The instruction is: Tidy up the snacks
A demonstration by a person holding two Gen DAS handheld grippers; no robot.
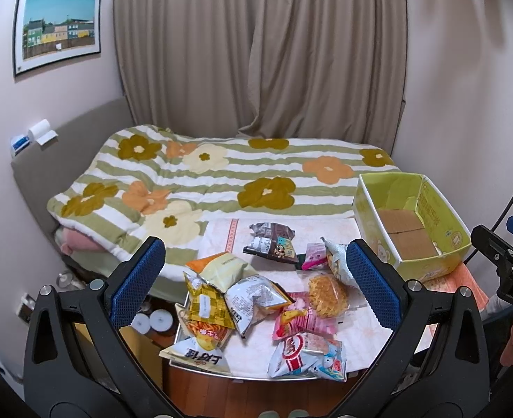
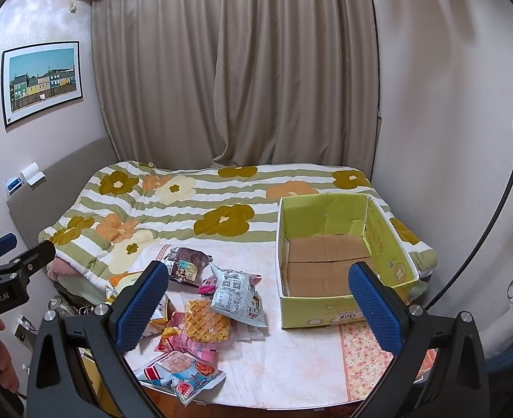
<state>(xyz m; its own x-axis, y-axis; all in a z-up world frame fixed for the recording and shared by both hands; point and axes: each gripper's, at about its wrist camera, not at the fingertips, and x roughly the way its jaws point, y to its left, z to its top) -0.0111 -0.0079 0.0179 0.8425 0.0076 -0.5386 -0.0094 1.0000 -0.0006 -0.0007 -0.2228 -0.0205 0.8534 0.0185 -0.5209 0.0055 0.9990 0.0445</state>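
Note:
A heap of snack packets lies on a small table [image 1: 357, 317] with a pale floral cloth: a dark packet [image 1: 270, 242], a yellow waffle snack [image 1: 327, 294], a grey-white bag [image 1: 256, 297], a yellow bag [image 1: 206, 304] and a red-blue bag [image 1: 308, 357]. An empty green cardboard box [image 1: 441, 219] stands at the table's right. The box [image 2: 389, 240], waffle snack [image 2: 206, 320] and dark packet [image 2: 185, 264] also show in the right wrist view. My left gripper [image 1: 256, 278] is open above the heap, holding nothing. My right gripper [image 2: 258, 297] is open and empty above the table, between heap and box.
A bed with a green-striped flowered quilt [image 1: 221, 181] lies just behind the table, with beige curtains [image 1: 256, 52] beyond. A black lamp stand [image 2: 483, 230] curves up at the right. Wooden floor [image 1: 256, 397] shows below the table's front edge.

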